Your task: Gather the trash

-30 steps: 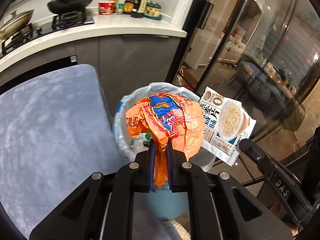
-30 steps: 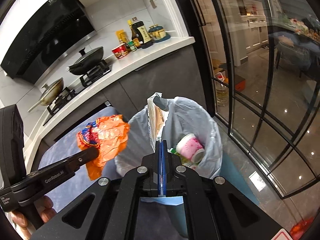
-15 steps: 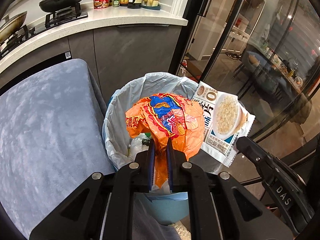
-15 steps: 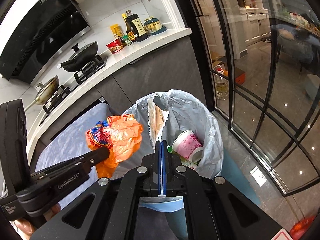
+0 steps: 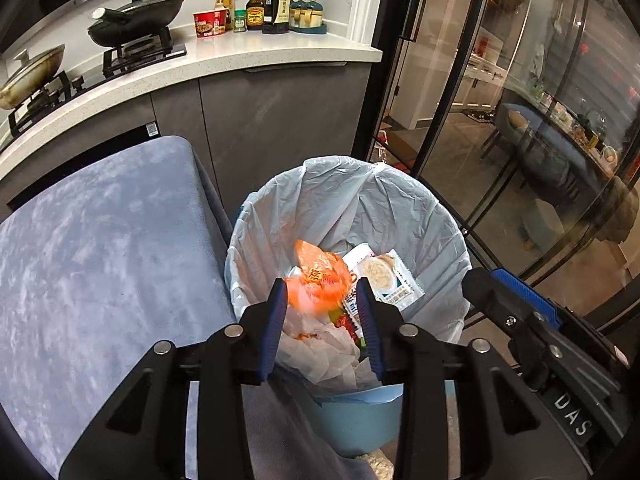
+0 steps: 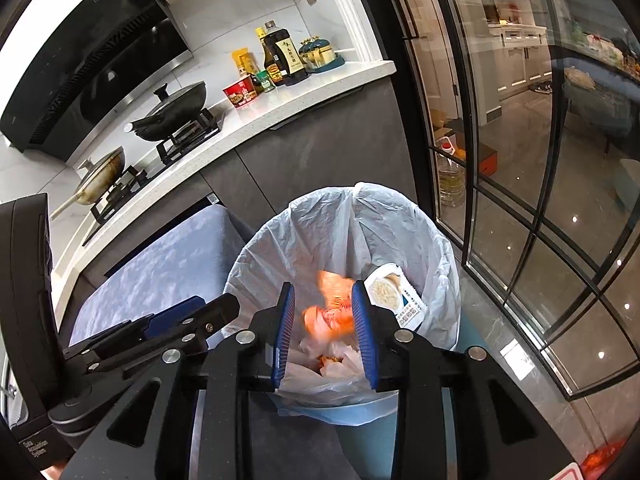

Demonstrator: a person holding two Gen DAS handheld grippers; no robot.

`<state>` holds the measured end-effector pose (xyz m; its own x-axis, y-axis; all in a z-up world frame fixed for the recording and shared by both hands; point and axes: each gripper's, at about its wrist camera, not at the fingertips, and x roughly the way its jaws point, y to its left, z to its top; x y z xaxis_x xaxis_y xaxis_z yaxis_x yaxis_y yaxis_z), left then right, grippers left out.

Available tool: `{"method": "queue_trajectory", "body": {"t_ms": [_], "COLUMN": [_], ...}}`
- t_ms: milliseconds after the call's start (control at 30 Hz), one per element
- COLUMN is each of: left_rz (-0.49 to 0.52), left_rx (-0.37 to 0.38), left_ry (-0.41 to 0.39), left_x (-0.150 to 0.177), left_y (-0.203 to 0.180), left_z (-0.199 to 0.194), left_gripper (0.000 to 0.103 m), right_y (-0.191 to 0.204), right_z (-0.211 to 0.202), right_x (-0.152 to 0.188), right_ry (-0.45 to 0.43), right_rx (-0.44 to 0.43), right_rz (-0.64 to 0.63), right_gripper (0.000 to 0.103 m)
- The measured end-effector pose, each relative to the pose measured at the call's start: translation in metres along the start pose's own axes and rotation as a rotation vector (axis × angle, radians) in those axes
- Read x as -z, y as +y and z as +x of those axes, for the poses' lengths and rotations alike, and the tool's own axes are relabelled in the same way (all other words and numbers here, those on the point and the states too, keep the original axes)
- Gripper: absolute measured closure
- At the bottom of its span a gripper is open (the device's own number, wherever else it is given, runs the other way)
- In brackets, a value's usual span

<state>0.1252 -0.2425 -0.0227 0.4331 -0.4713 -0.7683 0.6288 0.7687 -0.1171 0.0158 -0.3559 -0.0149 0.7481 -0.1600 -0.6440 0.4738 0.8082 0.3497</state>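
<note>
Left wrist view: a dining area is seen through the glass door (image 5: 460, 120), which the right wrist view shows only in part; right wrist view: a range hood (image 6: 80, 72) and an oil jug (image 6: 450, 176) on the floor are recorded, neither found in the other view. Shared: white worktop (image 5: 240, 60) bearing bottles, a red cup and two pans on a hob; grey-blue cushioned surface (image 5: 100, 248). Container: bin (image 5: 352, 412), pale blue, lined with a white bag (image 5: 340, 200); within are listed crumpled white plastic, an orange wrapper (image 5: 320, 280), blurred, and a white oatmeal packet (image 5: 386, 276). Left tool (image 5: 322, 308): jaws opening, nothing pressed between them, the orange wrapper seen beyond the tips, over the bin. Right tool (image 6: 322, 316): jaws opening, likewise unloaded, the packet lying inside the bin just beyond its right finger.
</note>
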Motion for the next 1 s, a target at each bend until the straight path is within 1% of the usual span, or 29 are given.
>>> {"method": "queue_trajectory", "body": {"t_ms": [167, 267, 333, 367, 467, 533, 567, 600, 633, 767, 833, 867, 900, 1000], "left_rz": [-0.004, -0.007, -0.014, -0.023, -0.046, -0.059, -0.064, -0.073, -0.081, -0.082, -0.078, -0.079, -0.082, -0.093], "left_rx": [-0.010, -0.029, -0.047, -0.060, -0.076, -0.091, -0.097, -0.104, -0.112, -0.148, -0.173, -0.181, -0.191, -0.209], "left_ry": [-0.015, -0.023, -0.031, -0.035, -0.036, -0.042, -0.043, -0.045, -0.048, -0.055, -0.056, -0.056, -0.054, -0.057], "left_x": [0.003, 0.007, 0.012, 0.014, 0.023, 0.030, 0.032, 0.037, 0.040, 0.054, 0.061, 0.064, 0.068, 0.078], "left_y": [0.003, 0.008, 0.011, 0.014, 0.023, 0.030, 0.032, 0.035, 0.038, 0.046, 0.049, 0.051, 0.053, 0.057], "left_z": [-0.014, -0.026, -0.035, -0.040, -0.054, -0.067, -0.072, -0.078, -0.084, -0.104, -0.114, -0.118, -0.122, -0.133], "left_gripper": [0.069, 0.067, 0.055, 0.053, 0.052, 0.051, 0.049, 0.044, 0.042, 0.042, 0.040, 0.038, 0.033, 0.031], "right_y": [0.009, 0.014, 0.019, 0.022, 0.029, 0.037, 0.040, 0.044, 0.047, 0.059, 0.065, 0.069, 0.071, 0.079], "right_z": [-0.010, -0.018, -0.025, -0.029, -0.038, -0.046, -0.049, -0.053, -0.055, -0.064, -0.068, -0.072, -0.073, -0.079], "right_x": [0.003, 0.006, 0.008, 0.009, 0.014, 0.020, 0.023, 0.026, 0.030, 0.045, 0.049, 0.053, 0.056, 0.063], "right_ry": [-0.007, -0.011, -0.012, -0.010, -0.002, -0.001, 0.000, 0.002, 0.011, 0.038, 0.039, 0.037, 0.038, 0.049], "right_rx": [-0.002, -0.001, 0.008, 0.015, 0.018, 0.031, 0.035, 0.039, 0.038, 0.025, 0.022, 0.027, 0.031, 0.035], "right_rz": [-0.018, -0.032, -0.042, -0.047, -0.057, -0.076, -0.084, -0.093, -0.099, -0.112, -0.118, -0.125, -0.131, -0.145], "right_gripper": [0.072, 0.066, 0.060, 0.059, 0.059, 0.054, 0.054, 0.054, 0.054, 0.053, 0.046, 0.046, 0.045, 0.043]}}
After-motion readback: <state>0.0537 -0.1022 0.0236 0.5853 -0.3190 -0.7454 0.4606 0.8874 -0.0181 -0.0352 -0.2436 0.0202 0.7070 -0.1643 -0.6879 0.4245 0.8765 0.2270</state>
